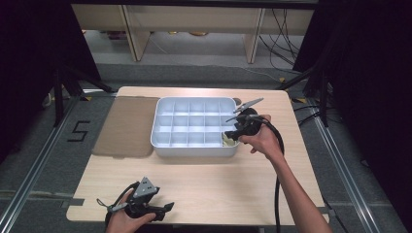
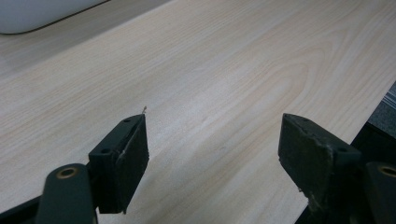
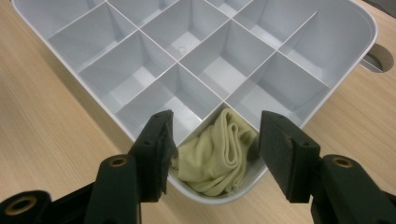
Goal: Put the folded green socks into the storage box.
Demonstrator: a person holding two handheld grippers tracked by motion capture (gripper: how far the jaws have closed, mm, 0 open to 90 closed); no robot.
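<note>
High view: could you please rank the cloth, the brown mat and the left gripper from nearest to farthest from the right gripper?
1. Cloth, in the tray's near right corner, beside the right gripper.
2. Left gripper, at the table's near edge.
3. Brown mat, left of the tray.

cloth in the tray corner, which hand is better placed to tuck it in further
Right. The right hand-held gripper hangs open straddling the pale yellow cloth in the corner compartment of the grey tray; the left hand-held gripper sits open at the table's near edge.
</note>
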